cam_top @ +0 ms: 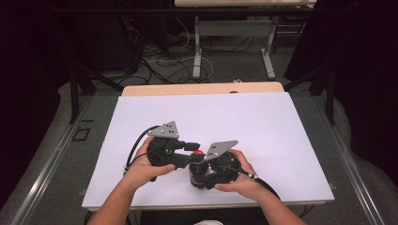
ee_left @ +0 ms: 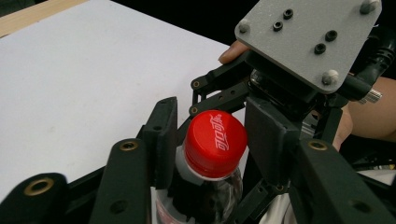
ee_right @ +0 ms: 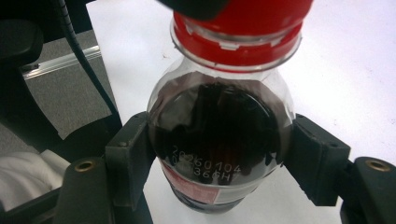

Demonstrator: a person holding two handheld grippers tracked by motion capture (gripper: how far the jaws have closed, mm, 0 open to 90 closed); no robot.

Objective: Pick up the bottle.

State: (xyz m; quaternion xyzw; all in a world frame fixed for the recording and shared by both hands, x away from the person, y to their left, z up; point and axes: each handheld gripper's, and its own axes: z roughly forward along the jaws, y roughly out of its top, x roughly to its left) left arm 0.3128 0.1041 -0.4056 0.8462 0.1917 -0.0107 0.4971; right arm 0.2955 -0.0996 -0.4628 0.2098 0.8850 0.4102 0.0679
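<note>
A small cola bottle [ee_right: 219,121] with dark liquid and a red cap [ee_left: 215,139] stands near the table's front edge, between both hands. My right gripper [ee_right: 219,161] is shut on the bottle's shoulder, one pad [ee_right: 130,161] pressing on each side. My left gripper [ee_left: 210,140] reaches in from the left and its jaws are shut on the red cap, with a pad [ee_left: 161,140] against the cap and neck. In the high view the left gripper [cam_top: 191,146] sits at the cap [cam_top: 198,152] and the right gripper [cam_top: 202,176] sits lower on the body.
A white sheet [cam_top: 244,122] covers the table, with a wooden edge [cam_top: 202,88] at the back. Metal rails [cam_top: 51,159] run along both sides. Beyond it, another table's legs [cam_top: 197,51] and cables [cam_top: 159,61] lie on the floor.
</note>
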